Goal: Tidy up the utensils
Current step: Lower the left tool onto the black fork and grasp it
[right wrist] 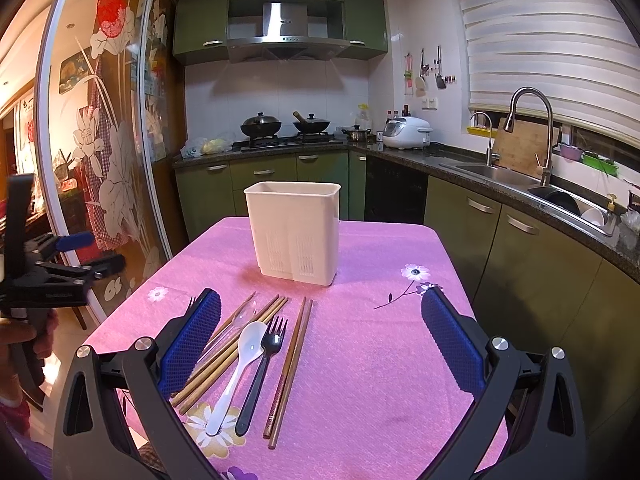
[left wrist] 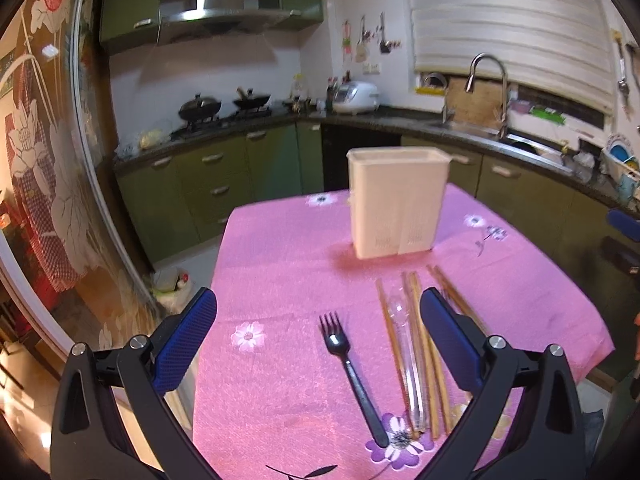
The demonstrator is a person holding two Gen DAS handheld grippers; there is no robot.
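Note:
A white plastic utensil holder [left wrist: 396, 204] [right wrist: 294, 230] stands upright at the far middle of the pink tablecloth. In the left wrist view a black fork [left wrist: 352, 372] lies between the fingers of my open, empty left gripper [left wrist: 318, 326], with wooden chopsticks [left wrist: 424, 352] and a clear spoon [left wrist: 404, 336] beside the right finger. In the right wrist view a white spoon [right wrist: 238, 368], a black fork [right wrist: 262, 368], and wooden chopsticks [right wrist: 290, 368] lie near the left finger of my open, empty right gripper [right wrist: 320, 326]. More chopsticks [right wrist: 232, 344] lie fanned to the left. The left gripper [right wrist: 52, 260] appears at the left edge.
The pink tablecloth [right wrist: 380, 360] covers a small table with edges close on all sides. Green kitchen cabinets [right wrist: 264, 188] and a counter with a sink [right wrist: 500, 174] stand behind. A glass sliding door [right wrist: 108, 140] is at the left.

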